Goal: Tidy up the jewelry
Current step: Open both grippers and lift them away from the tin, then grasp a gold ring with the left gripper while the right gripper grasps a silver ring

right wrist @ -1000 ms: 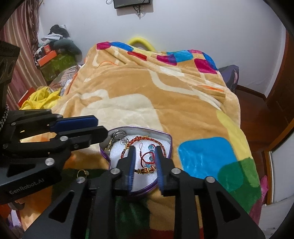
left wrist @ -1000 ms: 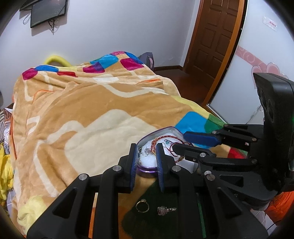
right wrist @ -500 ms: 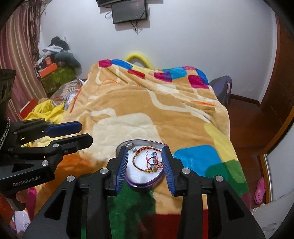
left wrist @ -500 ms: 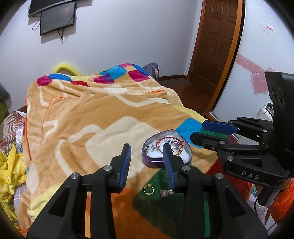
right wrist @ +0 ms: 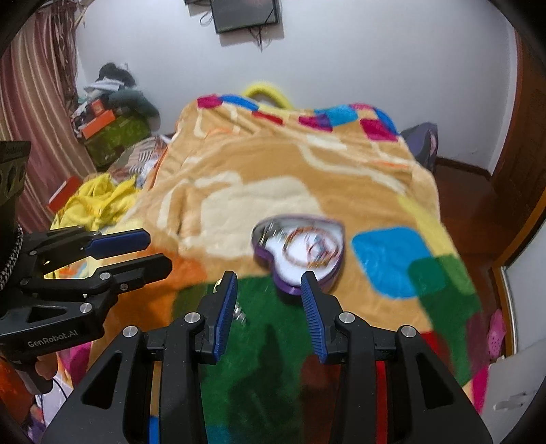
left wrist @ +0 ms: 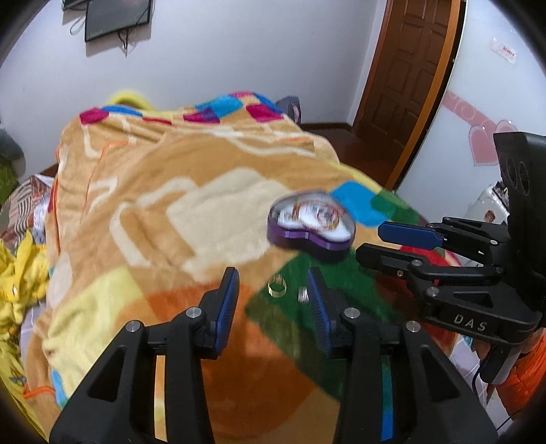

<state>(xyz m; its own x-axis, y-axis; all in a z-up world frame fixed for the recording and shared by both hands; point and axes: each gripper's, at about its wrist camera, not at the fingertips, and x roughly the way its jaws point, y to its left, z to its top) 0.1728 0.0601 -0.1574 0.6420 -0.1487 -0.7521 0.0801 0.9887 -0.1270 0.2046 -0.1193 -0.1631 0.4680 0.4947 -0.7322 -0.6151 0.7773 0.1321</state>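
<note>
A purple heart-shaped box lies open on the blanket with bracelets on its white lining. A gold ring and a small silver piece lie on the green patch in front of it. My left gripper is open and empty, held above and short of the ring. My right gripper is open and empty, held back from the box. Each gripper shows in the other's view: the right one, the left one. Both views are blurred.
A patchwork blanket covers the bed. Yellow clothes and piled boxes sit on the left. A wooden door and bare floor are on the right. A screen hangs on the back wall.
Both grippers have pulled back and up from the box and opened wider. The box looks smaller and farther; the ring and silver piece now show between my left fingers.
</note>
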